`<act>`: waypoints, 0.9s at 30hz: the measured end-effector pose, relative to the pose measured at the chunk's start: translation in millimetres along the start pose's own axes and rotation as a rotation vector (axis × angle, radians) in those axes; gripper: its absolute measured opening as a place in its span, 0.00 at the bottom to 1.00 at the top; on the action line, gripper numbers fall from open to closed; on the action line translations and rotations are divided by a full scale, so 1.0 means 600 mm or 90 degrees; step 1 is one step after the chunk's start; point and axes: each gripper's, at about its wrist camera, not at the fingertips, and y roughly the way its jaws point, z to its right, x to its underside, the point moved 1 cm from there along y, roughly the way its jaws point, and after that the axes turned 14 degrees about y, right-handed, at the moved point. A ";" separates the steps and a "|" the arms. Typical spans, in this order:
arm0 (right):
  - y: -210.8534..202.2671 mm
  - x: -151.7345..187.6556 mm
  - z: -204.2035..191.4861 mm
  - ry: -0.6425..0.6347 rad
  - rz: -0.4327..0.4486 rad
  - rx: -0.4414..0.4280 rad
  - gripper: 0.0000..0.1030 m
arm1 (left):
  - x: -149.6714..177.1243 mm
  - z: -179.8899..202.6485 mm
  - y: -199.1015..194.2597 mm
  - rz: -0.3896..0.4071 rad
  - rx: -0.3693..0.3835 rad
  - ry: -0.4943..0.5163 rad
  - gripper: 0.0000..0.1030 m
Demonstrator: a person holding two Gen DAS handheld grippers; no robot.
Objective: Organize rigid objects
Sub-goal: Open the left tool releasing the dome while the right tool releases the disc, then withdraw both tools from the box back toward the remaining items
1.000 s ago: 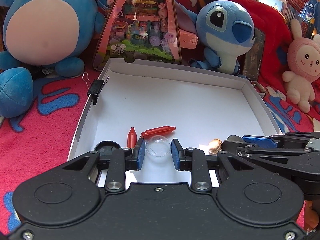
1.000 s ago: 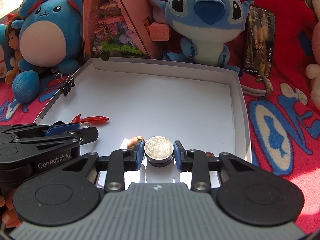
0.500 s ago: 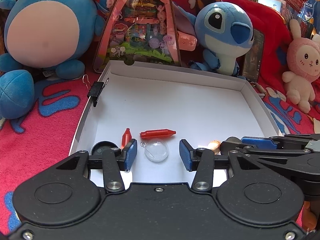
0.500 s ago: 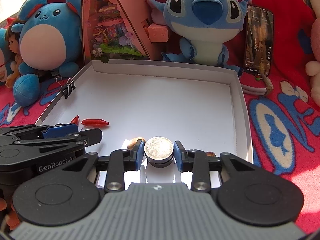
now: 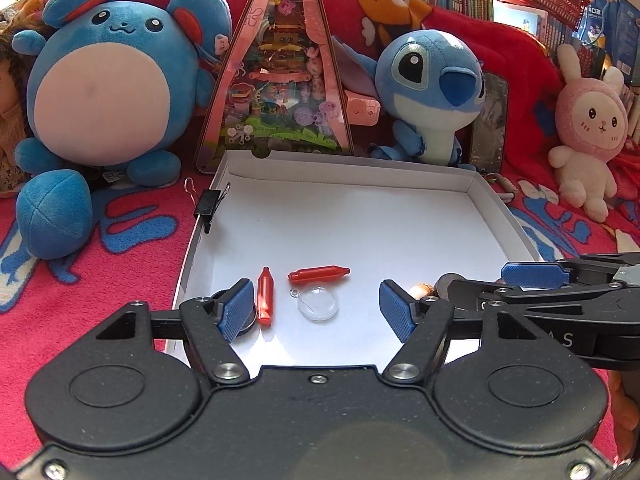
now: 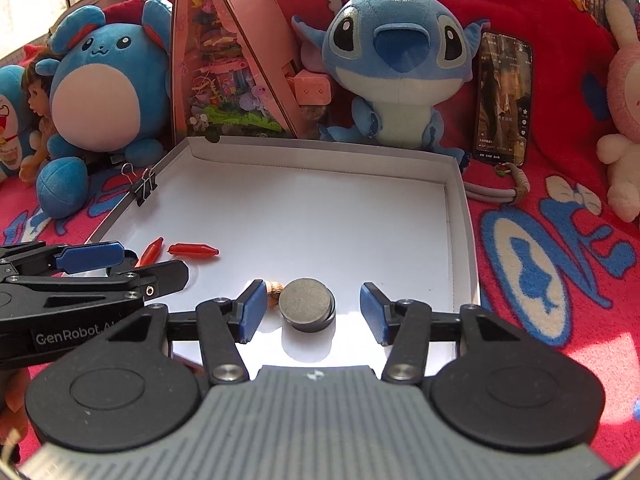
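Note:
A shallow white box lid [image 5: 496,208] [image 6: 460,200] lies on a red blanket. In the left wrist view a clear glass dome [image 5: 319,303] rests on its floor between the pads of my left gripper [image 5: 318,312], whose jaws are opening and touch nothing. Two red crayon-shaped pieces [image 5: 265,295] [image 5: 319,273] lie beside it, and a black disc [image 5: 219,297] hides behind the left pad. In the right wrist view a stack of grey round discs [image 6: 307,309] sits free between the opening jaws of my right gripper [image 6: 312,312]. A small tan piece [image 6: 275,289] lies at its left.
A black binder clip [image 5: 207,206] grips the lid's left wall. Blue plush toys [image 5: 108,92] [image 6: 396,64], a pink triangular toy box [image 5: 280,76], a phone [image 6: 502,96] and a pink rabbit plush [image 5: 588,128] crowd the far side. My two grippers sit close side by side.
Both grippers have opened. The left one let go of the clear dome and drew back a little; the right one released the grey discs, which stay on the lid's floor.

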 end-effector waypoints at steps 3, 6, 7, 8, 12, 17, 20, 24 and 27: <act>-0.017 0.006 0.002 -0.008 0.016 -0.003 0.74 | 0.005 -0.001 -0.019 0.014 0.005 0.001 0.72; -0.033 0.013 0.006 -0.011 0.031 -0.008 0.79 | 0.011 0.002 -0.038 0.027 0.011 0.005 0.74; -0.040 0.016 0.007 -0.014 0.037 -0.011 0.81 | 0.014 0.003 -0.044 0.030 0.014 0.007 0.74; -0.044 0.019 0.008 -0.016 0.041 -0.012 0.82 | 0.017 0.005 -0.050 0.032 0.018 0.010 0.75; -0.065 0.036 0.014 -0.029 0.060 -0.019 0.86 | 0.035 0.014 -0.073 0.036 0.038 0.021 0.77; -0.097 0.063 0.027 -0.039 0.082 -0.029 0.88 | 0.065 0.037 -0.095 0.030 0.062 0.063 0.79; -0.114 0.078 0.036 -0.050 0.092 -0.030 0.89 | 0.083 0.052 -0.107 0.028 0.074 0.085 0.79; -0.132 0.096 0.048 -0.058 0.101 -0.027 0.90 | 0.102 0.065 -0.124 0.023 0.099 0.096 0.79; -0.143 0.112 0.058 -0.066 0.108 -0.022 0.92 | 0.113 0.072 -0.138 0.023 0.117 0.101 0.79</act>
